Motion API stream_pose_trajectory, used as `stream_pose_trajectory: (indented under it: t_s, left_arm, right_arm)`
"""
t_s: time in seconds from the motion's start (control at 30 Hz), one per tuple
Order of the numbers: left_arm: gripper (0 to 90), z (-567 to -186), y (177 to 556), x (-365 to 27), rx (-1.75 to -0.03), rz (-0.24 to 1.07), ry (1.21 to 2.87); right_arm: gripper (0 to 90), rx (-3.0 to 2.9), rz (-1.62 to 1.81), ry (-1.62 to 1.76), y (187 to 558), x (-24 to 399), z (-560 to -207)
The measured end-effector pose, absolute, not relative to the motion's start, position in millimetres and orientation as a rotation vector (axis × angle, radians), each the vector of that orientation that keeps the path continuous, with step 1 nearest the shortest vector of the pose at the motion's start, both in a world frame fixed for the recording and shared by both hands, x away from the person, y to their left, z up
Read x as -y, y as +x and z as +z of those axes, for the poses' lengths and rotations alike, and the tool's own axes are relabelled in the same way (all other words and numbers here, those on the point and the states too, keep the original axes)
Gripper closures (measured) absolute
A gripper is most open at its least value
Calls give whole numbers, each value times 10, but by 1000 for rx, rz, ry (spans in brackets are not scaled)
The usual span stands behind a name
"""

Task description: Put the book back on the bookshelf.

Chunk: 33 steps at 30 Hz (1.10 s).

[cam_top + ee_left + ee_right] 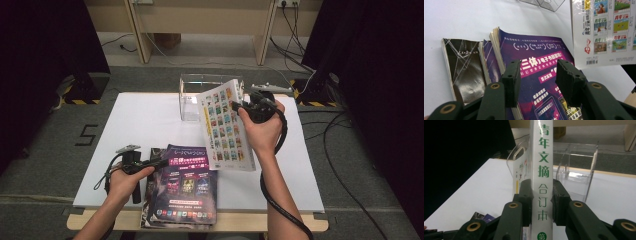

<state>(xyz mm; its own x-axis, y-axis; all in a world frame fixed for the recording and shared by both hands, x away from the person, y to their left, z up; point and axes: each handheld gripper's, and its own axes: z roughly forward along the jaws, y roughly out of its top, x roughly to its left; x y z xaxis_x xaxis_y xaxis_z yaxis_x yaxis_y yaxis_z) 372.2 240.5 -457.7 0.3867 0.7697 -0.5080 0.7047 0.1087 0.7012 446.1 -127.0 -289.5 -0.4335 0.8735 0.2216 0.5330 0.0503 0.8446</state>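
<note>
My right gripper (pixel 239 107) lifts the white book (pixel 225 125) upright, fingers clamped on its spine (clear stand (pixel 200 82) just behind); left gripper (pixel 162 162) fingers apart over the purple magazine (pixel 187 187).

The white book (pixel 226 125) has a pale back cover tiled with small many-coloured pictures — greens, reds, blues and yellows in neat rows; its spine (pixel 543 170) is white with green characters and a green roundel at the foot; the top magazine (pixel 187 185) is deep purple with magenta bands, white lettering and a row of little coloured squares along its lower edge; the book beside it (pixel 465 67) is black, crossed by thin white lines; the holder (pixel 200 97) is clear, colourless plastic; the tabletop (pixel 145 120) is plain white with a light wooden edge; each claw — left claw (pixel 537 80), right claw (pixel 541 202) — is black with brass-coloured rivets.
</note>
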Motion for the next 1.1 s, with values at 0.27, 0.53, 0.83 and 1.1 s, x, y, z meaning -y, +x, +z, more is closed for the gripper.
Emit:
stream_pose_trajectory:
  t_s: [0.27,0.53,0.83,1.1]
  left_arm:
    - [543,-4578,3723,-2414,-1340,77,1616]
    - [543,-4587,3732,-2416,-1345,74,1611]
    - [542,-4601,3733,-2421,-1345,71,1618]
    - [540,-4592,3733,-2449,-1349,74,1605]
  right_arm:
    - [742,-1902,1291,1429,4475,1382,-2832]
    - [742,-1797,1261,1484,4522,1566,-2776]
    - [742,-1706,1218,1520,4632,1580,-2698]
    - [742,-1673,1225,1530,4803,1448,-2645]
